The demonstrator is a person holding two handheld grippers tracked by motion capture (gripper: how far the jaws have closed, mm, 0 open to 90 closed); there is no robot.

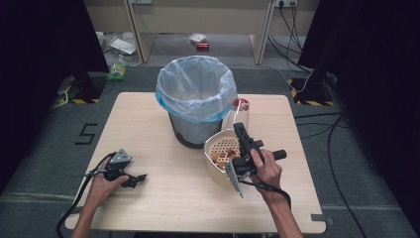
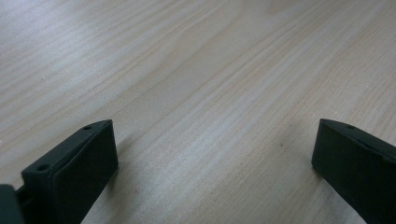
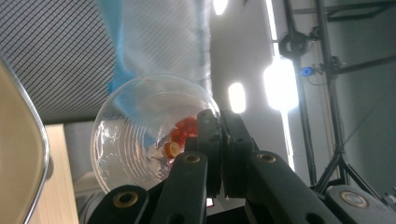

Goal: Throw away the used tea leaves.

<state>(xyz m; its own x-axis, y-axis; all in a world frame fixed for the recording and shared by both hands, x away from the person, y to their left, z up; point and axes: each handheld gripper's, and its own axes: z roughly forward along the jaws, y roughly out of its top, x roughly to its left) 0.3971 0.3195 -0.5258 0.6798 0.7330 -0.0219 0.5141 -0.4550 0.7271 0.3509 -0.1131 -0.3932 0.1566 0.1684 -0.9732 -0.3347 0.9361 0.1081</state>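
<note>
Two grippers: my left gripper (image 1: 140,177) rests released on the table (image 1: 163,198); my right gripper (image 1: 239,130) pinches a clear cup (image 3: 140,135).
Progress: food scraps lie in the cream strainer bowl (image 1: 214,171); emptying into the lined bin (image 1: 196,94) seems unfinished.

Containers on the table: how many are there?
3. A trash bin with a plastic liner stands at the back centre; a cream strainer bowl sits before it; the right hand-held gripper pinches a clear cup. Others may hide behind the bin.

Pale wood-grain table (image 1: 163,188), black mesh bin (image 1: 190,130) with blue-edged clear liner (image 1: 195,87)
</note>
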